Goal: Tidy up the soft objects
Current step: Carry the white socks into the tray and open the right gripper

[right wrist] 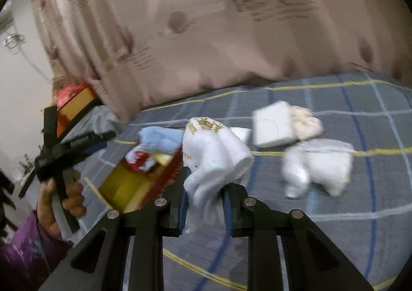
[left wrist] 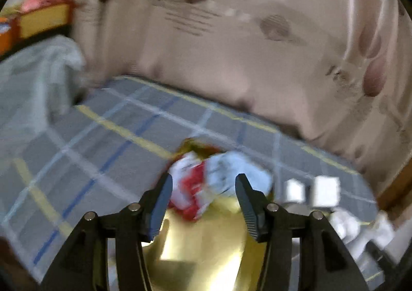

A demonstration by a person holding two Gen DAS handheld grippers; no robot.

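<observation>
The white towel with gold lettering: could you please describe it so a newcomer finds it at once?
On the grey checked bedsheet, right of the open red box, the white towel hangs clamped in the right hand-held gripper. Only it bears gold lettering; the other white cloth lies plain.

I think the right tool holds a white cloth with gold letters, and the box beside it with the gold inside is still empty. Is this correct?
Not quite. The right tool does hold the white cloth with gold letters, but the box is not empty: a light blue cloth and a red and white cloth lie at its far end. The right wrist view shows this.
</observation>
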